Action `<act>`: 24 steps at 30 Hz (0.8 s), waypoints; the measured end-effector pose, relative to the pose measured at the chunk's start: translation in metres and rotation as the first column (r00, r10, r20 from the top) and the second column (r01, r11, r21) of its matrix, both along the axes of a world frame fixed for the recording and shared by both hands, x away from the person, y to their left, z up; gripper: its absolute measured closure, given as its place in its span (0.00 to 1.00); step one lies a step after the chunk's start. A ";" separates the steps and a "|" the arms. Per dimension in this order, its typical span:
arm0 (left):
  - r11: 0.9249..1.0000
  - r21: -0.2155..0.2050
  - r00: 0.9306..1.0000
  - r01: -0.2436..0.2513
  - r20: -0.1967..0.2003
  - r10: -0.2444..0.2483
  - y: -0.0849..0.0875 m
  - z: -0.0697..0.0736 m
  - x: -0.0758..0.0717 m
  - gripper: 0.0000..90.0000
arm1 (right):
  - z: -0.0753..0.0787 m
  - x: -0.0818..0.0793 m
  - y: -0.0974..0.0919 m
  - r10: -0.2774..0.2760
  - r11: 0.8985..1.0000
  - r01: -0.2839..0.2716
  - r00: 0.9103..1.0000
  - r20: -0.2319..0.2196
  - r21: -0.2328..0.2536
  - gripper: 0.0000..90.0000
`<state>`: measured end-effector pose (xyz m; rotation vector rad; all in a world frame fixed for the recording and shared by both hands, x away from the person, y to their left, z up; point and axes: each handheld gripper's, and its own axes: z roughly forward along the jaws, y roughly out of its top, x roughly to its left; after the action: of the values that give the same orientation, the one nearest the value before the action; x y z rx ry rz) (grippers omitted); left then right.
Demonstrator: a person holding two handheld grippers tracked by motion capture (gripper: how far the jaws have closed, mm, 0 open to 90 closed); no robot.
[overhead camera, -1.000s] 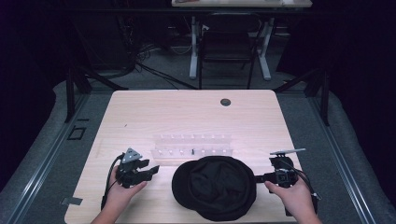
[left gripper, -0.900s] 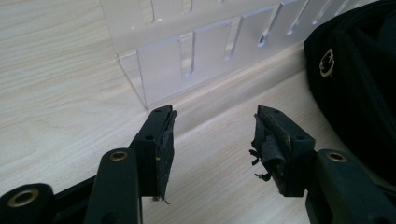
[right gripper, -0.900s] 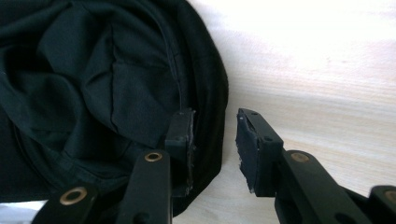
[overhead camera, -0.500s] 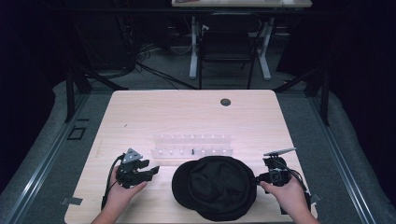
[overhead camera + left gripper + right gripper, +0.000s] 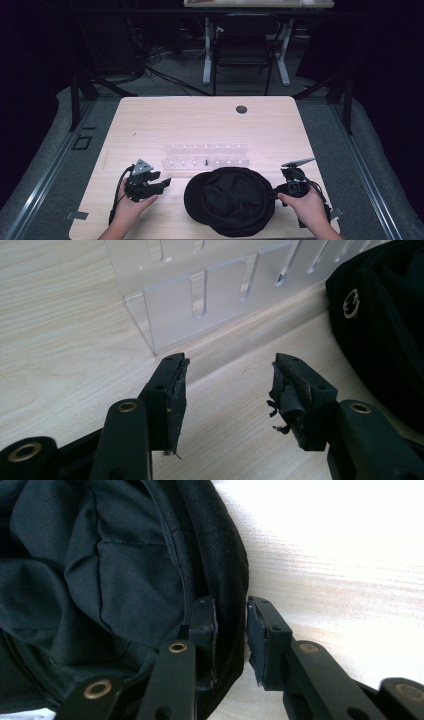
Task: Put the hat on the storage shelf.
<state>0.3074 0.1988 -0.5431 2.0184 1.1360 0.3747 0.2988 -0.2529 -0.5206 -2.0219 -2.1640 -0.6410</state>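
At the table's six o'clock edge, the right gripper [image 5: 231, 640], jaws just closing, clamps the rim of the black cap [image 5: 230, 200]; the left gripper [image 5: 227, 390] waits open at nine o'clock. Lifting remains ahead.

I see one black cap [image 5: 230, 200] lying on the bench [image 5: 200, 125], near its front edge and right of centre. It is soft dark fabric, roughly round from the high view, resting upside down with its hollow facing up. In the right gripper view I see the inner lining [image 5: 100, 580], creased and slack, with stitched seams running across it and a thicker rolled rim [image 5: 225, 555] along the edge. In the left gripper view I note a small round metal eyelet [image 5: 351, 303] on the outer fabric. The rim on the cap's right side sits between two jaws; I cannot tell whether both pads press it.
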 end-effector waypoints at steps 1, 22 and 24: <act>1.000 -0.003 1.000 0.010 -0.009 -0.010 0.001 0.000 0.000 0.53 | 0.000 0.001 0.000 -0.002 1.000 0.002 1.000 -0.003 -0.004 0.81; 1.000 0.003 1.000 0.015 -0.013 -0.014 -0.001 -0.001 0.001 0.53 | -0.011 0.014 0.002 0.022 1.000 -0.021 0.994 -0.107 0.008 0.83; 1.000 0.002 1.000 0.012 -0.013 -0.012 -0.001 -0.001 0.001 0.53 | -0.011 0.015 0.001 0.028 1.000 -0.028 0.993 -0.110 0.003 0.83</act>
<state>0.3082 0.1980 -0.5443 2.0312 1.1312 0.3573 0.3134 -0.2515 -0.5315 -1.9724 -2.1246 -0.5140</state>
